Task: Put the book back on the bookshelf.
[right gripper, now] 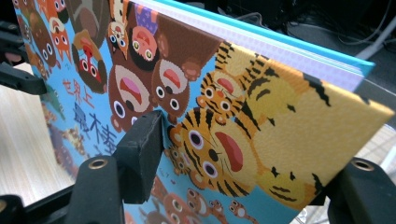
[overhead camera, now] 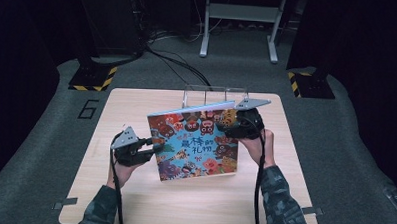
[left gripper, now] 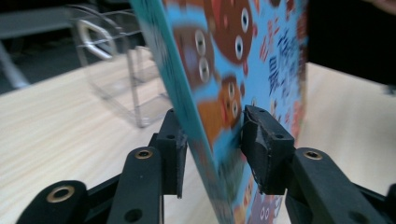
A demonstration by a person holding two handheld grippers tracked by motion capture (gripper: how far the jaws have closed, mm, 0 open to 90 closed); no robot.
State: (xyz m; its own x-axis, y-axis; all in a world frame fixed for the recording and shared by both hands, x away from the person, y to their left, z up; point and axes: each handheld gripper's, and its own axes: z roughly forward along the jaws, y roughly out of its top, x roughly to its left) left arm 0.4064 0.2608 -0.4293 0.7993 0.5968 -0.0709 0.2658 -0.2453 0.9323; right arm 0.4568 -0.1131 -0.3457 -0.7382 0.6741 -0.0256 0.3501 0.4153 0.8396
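Note:
A colourful picture book (overhead camera: 195,142) with cartoon animals on a blue cover stands tilted over the wooden table (overhead camera: 133,200), its cover towards me. My left gripper (overhead camera: 155,148) is shut on its left edge. In the left gripper view both pads (left gripper: 261,140) press the book (left gripper: 224,70) from either side. My right gripper (overhead camera: 231,125) is at the book's top right corner. In the right gripper view the tiger corner of the book (right gripper: 261,121) lies slantwise between the wide jaws. One pad (right gripper: 140,158) sits by the cover, and the other jaw is partly hidden behind the corner.
A clear acrylic stand (overhead camera: 212,95) sits on the table just behind the book, also seen in the left gripper view (left gripper: 116,70). Black stands with yellow-striped bases (overhead camera: 92,78) and a grey metal frame (overhead camera: 239,23) are on the floor beyond the table.

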